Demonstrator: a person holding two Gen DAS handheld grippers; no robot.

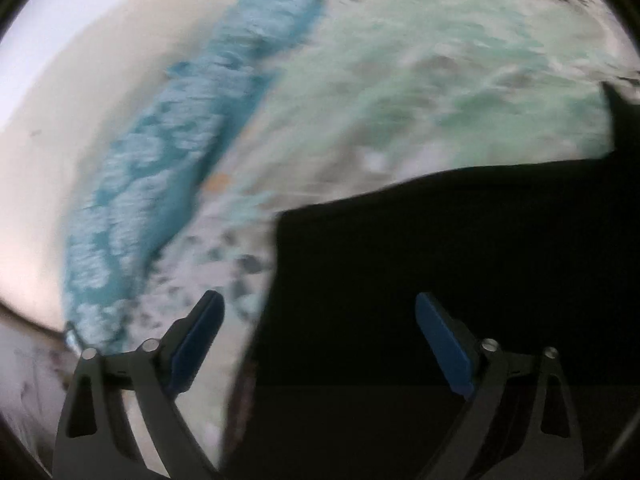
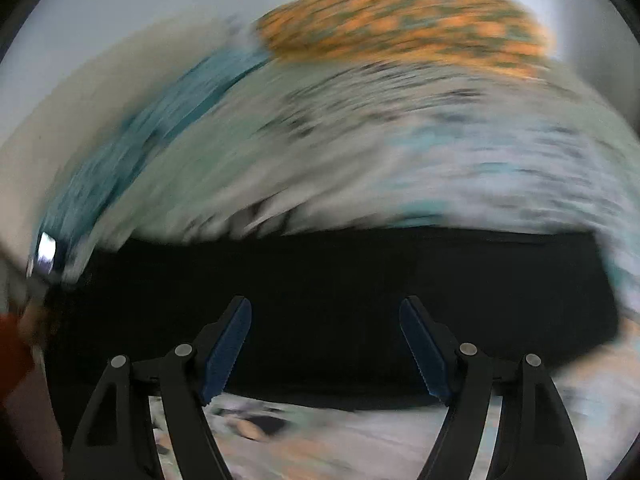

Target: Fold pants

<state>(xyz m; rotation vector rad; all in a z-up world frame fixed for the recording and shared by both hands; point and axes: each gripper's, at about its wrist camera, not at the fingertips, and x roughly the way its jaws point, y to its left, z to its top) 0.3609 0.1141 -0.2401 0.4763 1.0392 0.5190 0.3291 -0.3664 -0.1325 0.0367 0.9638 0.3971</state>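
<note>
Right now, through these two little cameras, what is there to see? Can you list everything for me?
pants: one pair, black, lying flat on the bedspread, under both hand-held grippers.
bedspread: one, pale green and grey with dark specks, covering the surface beneath the pants; blurred.
blue patterned cloth: one, teal with white patches, along the bedspread's left edge.
orange patterned cushion or cloth: one, orange with green spots, at the far end; too blurred to name surely.
left hand-held gripper: one, black with blue pads, open, nothing between its pads.
right hand-held gripper: one, black with blue pads, open, above the pants.
</note>
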